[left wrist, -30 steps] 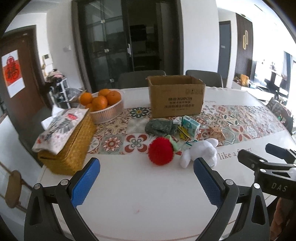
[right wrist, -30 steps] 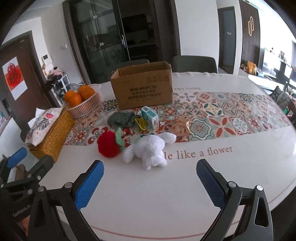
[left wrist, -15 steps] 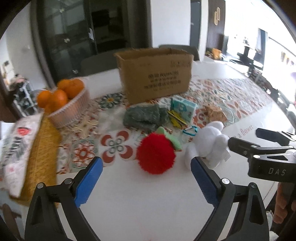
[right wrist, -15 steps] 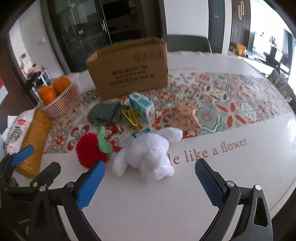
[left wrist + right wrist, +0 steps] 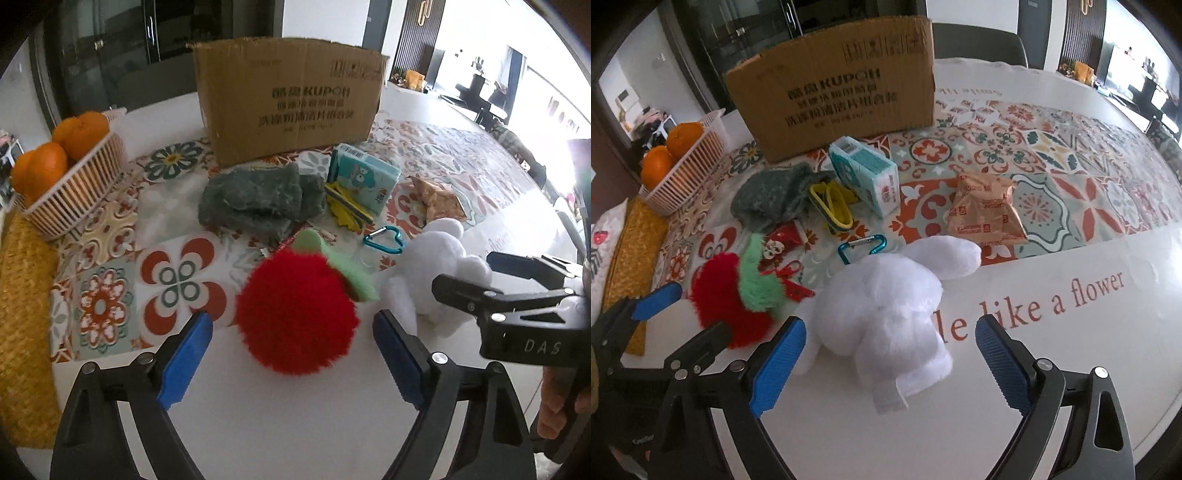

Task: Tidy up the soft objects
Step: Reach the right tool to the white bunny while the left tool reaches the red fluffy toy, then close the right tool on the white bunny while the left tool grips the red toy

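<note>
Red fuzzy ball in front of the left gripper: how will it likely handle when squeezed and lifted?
The red fuzzy ball looks plush, so it probably compresses. Being round, it might roll if nudged. The open left gripper spans it.

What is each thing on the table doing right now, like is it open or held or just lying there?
Left tool: open, around the red pompom, not gripping.
Right tool: open, around the white plush, not gripping.
Red pompom: lying on the table.
White plush: lying on its side.
Cardboard box: upright; top hidden.
Green cloth: crumpled.
Blue carabiner: lying flat.
Snack bag: lying flat.
</note>
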Available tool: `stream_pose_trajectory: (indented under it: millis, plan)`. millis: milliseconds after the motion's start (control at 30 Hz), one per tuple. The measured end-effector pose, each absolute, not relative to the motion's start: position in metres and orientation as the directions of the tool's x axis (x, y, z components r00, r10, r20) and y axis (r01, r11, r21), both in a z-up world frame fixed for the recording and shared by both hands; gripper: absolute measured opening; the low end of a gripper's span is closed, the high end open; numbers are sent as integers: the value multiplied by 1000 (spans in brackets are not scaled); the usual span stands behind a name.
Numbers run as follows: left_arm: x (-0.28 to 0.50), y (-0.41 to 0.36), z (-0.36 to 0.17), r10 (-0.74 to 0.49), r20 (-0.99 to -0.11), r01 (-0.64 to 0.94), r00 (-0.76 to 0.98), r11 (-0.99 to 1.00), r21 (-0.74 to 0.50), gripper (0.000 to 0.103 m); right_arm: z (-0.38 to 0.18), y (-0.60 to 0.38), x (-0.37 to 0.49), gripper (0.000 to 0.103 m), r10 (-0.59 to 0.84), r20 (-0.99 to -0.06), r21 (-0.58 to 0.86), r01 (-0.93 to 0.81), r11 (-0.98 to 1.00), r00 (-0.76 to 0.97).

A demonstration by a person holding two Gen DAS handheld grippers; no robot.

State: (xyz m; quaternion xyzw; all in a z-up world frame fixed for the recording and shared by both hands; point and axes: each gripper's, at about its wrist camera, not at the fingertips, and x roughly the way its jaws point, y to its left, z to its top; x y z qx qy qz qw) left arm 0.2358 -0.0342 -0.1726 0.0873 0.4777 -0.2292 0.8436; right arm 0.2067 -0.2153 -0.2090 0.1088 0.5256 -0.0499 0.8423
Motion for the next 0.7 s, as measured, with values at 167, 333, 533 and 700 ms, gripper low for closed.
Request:
stream_pose_trajectory:
  millis: [167, 333, 533, 700]
  plan:
    - [250, -39, -189, -312, -863, 466, 397, 879, -103, 74, -223, -218, 217, 92, 51, -910, 144, 196, 970, 413]
    - [259, -40, -200, -316, -870, 443, 379, 887, -129, 60, -232, -219, 224, 90, 105, -912, 194, 191, 962, 398]
    - [263, -42, -206, -321, -877, 420, 358, 894, -156, 41, -234, -214, 226, 72, 170, -902, 242, 139, 960, 396]
    - [259, -42, -204, -315, -875, 397, 367, 904, -159, 37, -232, -216, 224, 67, 189, -898, 258, 129, 957, 398]
